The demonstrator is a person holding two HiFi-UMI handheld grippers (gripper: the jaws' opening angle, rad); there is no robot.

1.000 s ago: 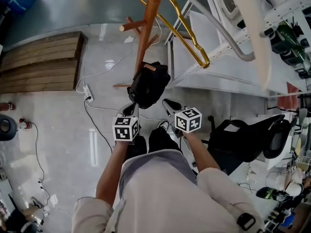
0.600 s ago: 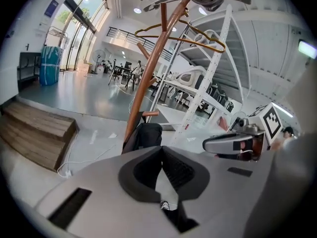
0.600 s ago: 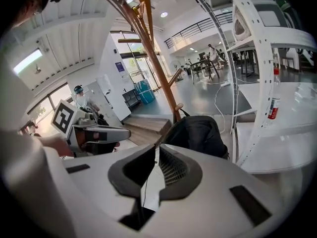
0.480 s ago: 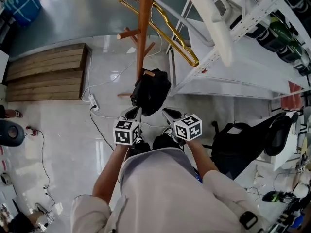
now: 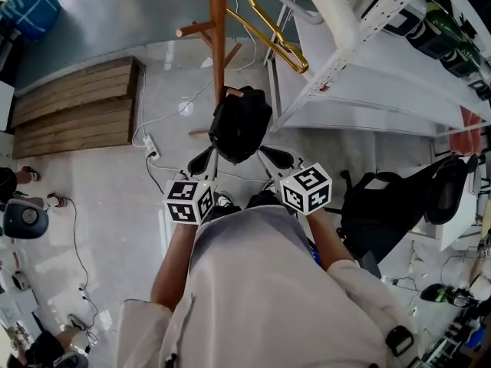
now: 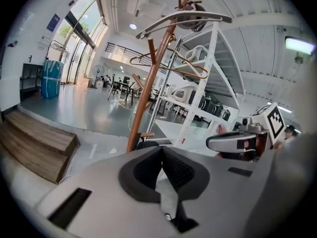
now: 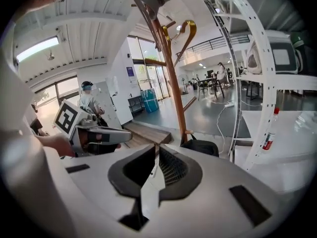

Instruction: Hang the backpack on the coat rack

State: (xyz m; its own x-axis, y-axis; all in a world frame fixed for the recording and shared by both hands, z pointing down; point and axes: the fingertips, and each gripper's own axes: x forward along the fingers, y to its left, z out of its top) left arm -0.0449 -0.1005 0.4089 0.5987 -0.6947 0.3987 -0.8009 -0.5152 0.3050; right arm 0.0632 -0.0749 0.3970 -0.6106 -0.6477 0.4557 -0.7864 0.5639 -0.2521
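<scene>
Your left gripper (image 5: 204,160) and right gripper (image 5: 275,158), each clenched tight on a side of the black backpack (image 5: 240,125), hold it between them above the pale floor (image 5: 100,205), its top beside a short wooden peg (image 5: 234,92) low on the coat rack (image 5: 218,37), white shelving (image 5: 360,60) at right.

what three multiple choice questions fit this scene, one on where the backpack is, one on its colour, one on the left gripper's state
1. The backpack is:
a) on the wooden step
b) on the white shelf
c) by the rack pole

2. The backpack is:
a) black
b) red
c) blue

3. The left gripper fingers are:
a) wide apart
b) together
c) round a hanger

1 c: the head view shows it against the pole.
2 a: it is black all over.
3 b: the left gripper view shows the fingers meeting.
</scene>
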